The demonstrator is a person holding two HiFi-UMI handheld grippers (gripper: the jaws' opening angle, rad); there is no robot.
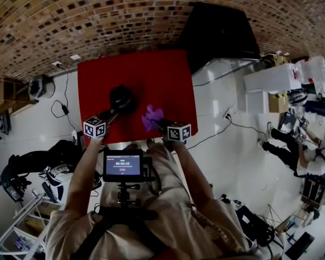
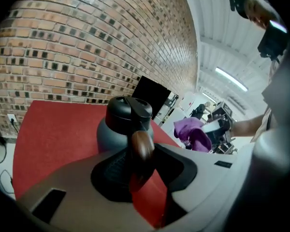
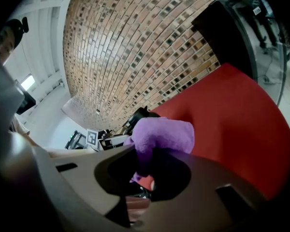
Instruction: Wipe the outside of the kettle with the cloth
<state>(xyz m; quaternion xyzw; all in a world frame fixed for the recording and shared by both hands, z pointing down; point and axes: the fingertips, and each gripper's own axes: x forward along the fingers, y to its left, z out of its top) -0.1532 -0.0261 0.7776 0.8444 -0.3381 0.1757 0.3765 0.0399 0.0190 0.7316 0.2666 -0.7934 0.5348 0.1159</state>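
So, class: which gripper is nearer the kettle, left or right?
Left. The left gripper grips the kettle by its handle; the right gripper holds the cloth beside the kettle, clear of it.

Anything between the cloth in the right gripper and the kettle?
Nothing visible: only bare red table between the cloth in the right gripper and the kettle. The left gripper grips the handle on the kettle's other side.

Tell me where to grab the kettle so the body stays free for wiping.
By the brown handle, coming from the person's side: it juts out from the kettle toward them, slim enough for a claw and clear of the body. The left claw is shut on it there; the right claw holds the purple cloth.
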